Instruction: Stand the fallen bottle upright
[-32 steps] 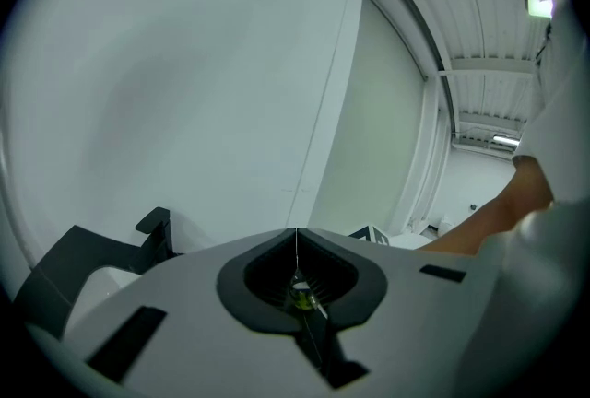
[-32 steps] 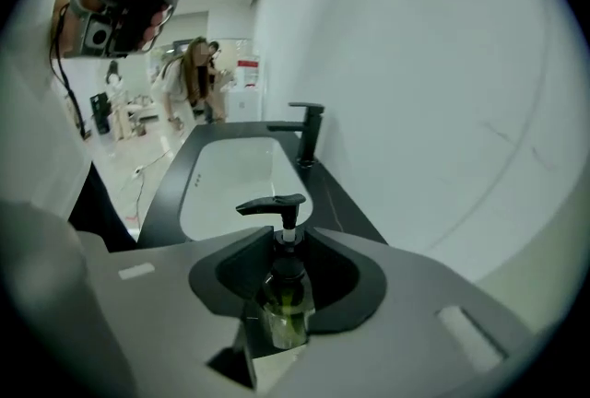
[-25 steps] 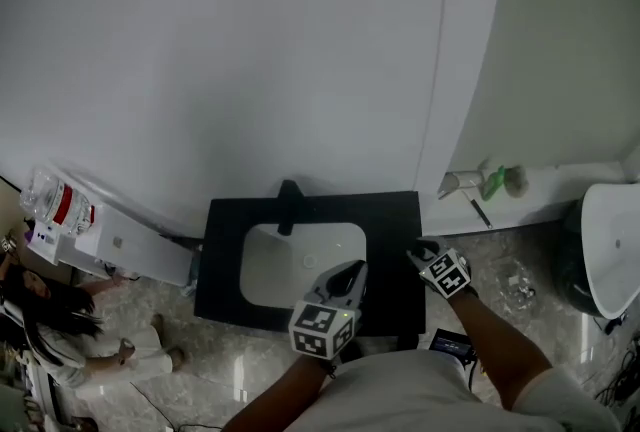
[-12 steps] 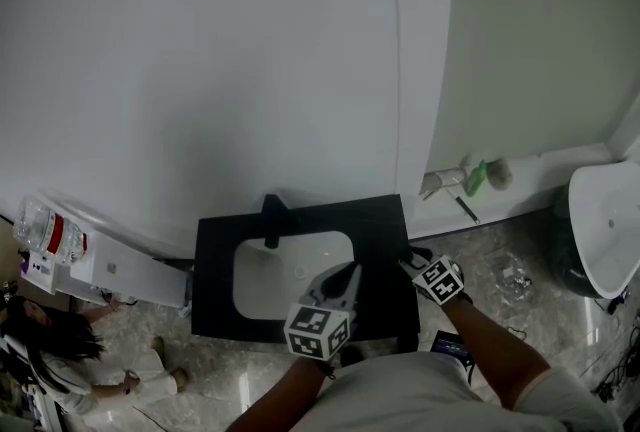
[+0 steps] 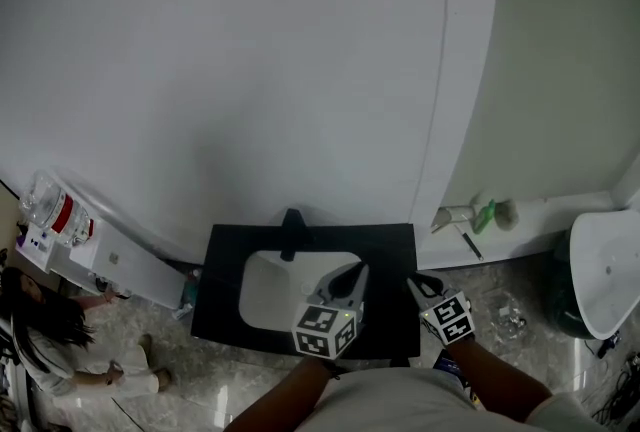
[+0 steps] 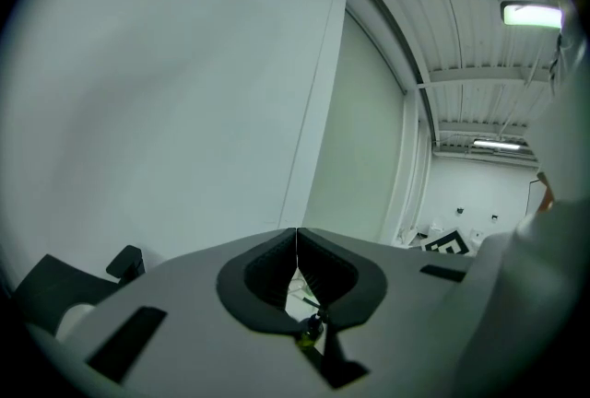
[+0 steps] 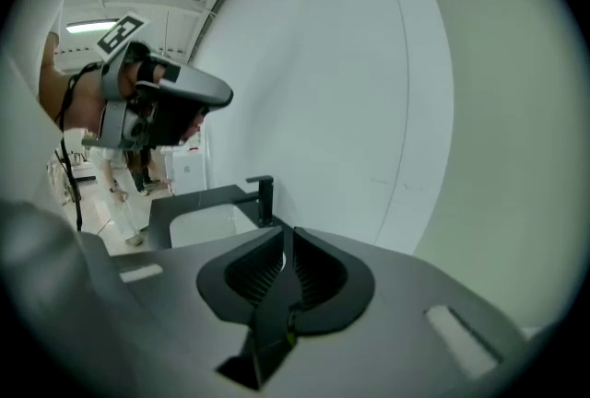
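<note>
A small green bottle (image 5: 487, 214) lies tilted among white items on the pale ledge at the foot of the wall, right of the black counter (image 5: 395, 250). No bottle shows on the counter. My left gripper (image 5: 347, 278) hovers over the front of the white basin (image 5: 275, 285), its jaws shut with nothing in them. My right gripper (image 5: 418, 284) hangs over the counter's front right corner. Its jaws are closing to a narrow slit and hold nothing. The right gripper view shows the left gripper (image 7: 217, 96) raised at the upper left.
A black faucet (image 5: 291, 232) stands at the basin's back edge. A white cabinet (image 5: 120, 250) carrying a clear jug (image 5: 50, 205) sits to the left, with a person (image 5: 50, 340) on the floor beside it. A white fixture (image 5: 605, 265) stands at the far right. A plain wall rises behind.
The head view has swung, so the counter sits lower in the picture. Both grippers stay over the counter's front part, with the right one further down the frame than before.
</note>
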The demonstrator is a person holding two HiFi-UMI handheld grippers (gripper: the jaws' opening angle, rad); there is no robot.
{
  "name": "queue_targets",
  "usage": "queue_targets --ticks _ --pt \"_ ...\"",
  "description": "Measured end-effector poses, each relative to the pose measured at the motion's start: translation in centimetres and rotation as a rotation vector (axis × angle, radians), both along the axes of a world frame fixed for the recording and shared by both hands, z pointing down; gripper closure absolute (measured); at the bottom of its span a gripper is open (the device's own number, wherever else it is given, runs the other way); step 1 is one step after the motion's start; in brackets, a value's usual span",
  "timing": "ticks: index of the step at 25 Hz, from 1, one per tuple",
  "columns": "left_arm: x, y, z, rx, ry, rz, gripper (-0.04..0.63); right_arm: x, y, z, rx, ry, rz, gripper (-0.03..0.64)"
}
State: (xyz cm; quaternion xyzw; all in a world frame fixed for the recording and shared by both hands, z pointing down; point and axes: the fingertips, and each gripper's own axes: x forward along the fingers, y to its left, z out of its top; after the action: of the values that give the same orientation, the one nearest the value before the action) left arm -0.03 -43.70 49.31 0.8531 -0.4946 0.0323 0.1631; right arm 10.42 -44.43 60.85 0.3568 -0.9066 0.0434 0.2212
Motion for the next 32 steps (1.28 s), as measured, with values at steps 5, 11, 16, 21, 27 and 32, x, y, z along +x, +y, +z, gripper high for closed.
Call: queue_targets --ticks 5,11,16,21,27,32 --pt "-2.1 -1.3 -3.8 0.082 0.014 -0.045 0.586 -4.6 -2.2 -8.9 0.085 -0.096 -0.03 0.612" --pt "-4.2 -3.3 -8.2 0.151 -0.001 -0.09 0.586 -9.9 -3.7 -17.4 0.135 -0.218 -0.069 0.614" --pt "-6.9 -4.5 -10.0 0.153 -0.021 -0.137 0.586 -13.3 -3.9 -21.7 0.183 -0.258 -0.091 0.615" --pt "-7.8 -4.7 -11.1 0.177 -0.028 -0.155 0.586 -15.0 -3.7 -22.8 0.184 -0.275 -0.116 0.615" --pt "-9.1 -4.3 -11.5 0.182 -0.029 -0.166 0.586 -16.0 -3.5 -23.5 0.183 -0.293 -0.12 0.615" --pt "-9.1 -4.2 -11.5 0.189 -0.032 -0.169 0.586 -16.0 -3.5 -23.6 0.187 -0.301 -0.123 0.615"
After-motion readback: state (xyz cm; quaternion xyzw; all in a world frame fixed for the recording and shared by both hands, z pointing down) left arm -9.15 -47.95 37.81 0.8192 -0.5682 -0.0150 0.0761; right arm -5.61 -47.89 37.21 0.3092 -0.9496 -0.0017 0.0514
